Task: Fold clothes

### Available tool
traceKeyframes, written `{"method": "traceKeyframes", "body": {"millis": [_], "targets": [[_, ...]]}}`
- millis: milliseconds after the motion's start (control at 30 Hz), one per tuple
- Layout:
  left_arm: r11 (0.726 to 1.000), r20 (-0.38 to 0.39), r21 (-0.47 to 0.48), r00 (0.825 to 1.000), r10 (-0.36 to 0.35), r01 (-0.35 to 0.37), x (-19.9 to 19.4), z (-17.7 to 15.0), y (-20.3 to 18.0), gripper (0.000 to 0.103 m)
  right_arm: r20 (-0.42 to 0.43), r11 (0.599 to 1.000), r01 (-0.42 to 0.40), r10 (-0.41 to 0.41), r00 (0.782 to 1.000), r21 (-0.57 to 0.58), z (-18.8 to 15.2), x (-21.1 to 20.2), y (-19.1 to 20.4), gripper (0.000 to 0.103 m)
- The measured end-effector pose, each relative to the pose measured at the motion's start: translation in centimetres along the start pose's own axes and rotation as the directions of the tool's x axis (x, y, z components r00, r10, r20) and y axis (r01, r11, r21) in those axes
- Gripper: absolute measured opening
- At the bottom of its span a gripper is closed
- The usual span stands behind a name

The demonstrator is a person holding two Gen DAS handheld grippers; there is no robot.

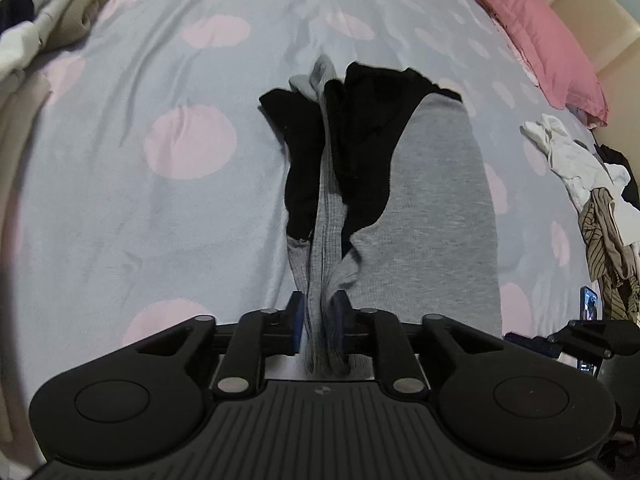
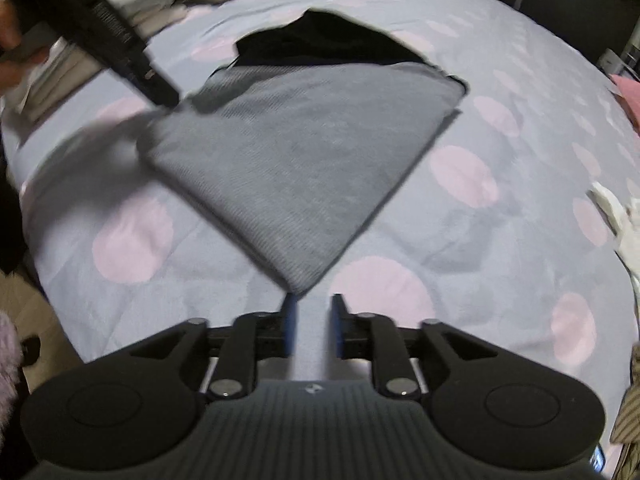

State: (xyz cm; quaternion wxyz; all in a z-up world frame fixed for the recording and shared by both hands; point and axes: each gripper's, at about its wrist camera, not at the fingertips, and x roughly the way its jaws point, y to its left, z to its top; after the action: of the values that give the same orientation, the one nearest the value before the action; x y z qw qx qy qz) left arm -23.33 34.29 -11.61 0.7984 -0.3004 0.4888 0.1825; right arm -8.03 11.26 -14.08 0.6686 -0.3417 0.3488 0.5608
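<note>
1. Work surface: a pale blue bedsheet with large pink dots (image 1: 120, 200) covers the bed in both wrist views.
2. Task item: a grey knit garment with black sections (image 1: 436, 208) lies folded on the bedsheet. In the right wrist view it appears as a flat grey panel (image 2: 304, 168), one corner pointing toward the camera, with black fabric showing beyond its far edge.
3. Left gripper (image 1: 320, 312): the blue-padded fingers are closed tightly on a bunched grey ribbed edge of the garment. The pinched fabric rises from the fingers and continues into the black sections.
4. Right gripper (image 2: 314, 328): the fingers stand slightly apart with bare sheet visible in the gap. They hold nothing. The near corner of the garment lies just beyond the fingertips; contact cannot be determined.
5. In the right wrist view, the left gripper's black body (image 2: 100, 28) meets the garment's upper-left edge; this view is blurred.
6. Surroundings:
   - a pink pillow (image 1: 532, 36) at the far right;
   - a loose pile of white and striped brown clothes (image 1: 592, 196) at the right edge;
   - stacked beige and white folded clothes (image 1: 48, 12) at the far left.
</note>
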Motion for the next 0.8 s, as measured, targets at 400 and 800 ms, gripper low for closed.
{"method": "traceKeyframes", "body": {"millis": [400,800], "targets": [[0.999,0.014,-0.035,1.0,0.012,-0.011,0.9,-1.5,-1.3,0.052,0.141,0.868,-0.185,0.134,0.981,0.461,1.2,0.3,-3.9,0.057],[0.998,-0.023,-0.055,0.999,0.029,-0.031,3.0,-1.9,-0.6,0.029,0.092,0.824,-0.222,0.204,0.975,0.52,0.8,3.5,-3.8,0.026]]}}
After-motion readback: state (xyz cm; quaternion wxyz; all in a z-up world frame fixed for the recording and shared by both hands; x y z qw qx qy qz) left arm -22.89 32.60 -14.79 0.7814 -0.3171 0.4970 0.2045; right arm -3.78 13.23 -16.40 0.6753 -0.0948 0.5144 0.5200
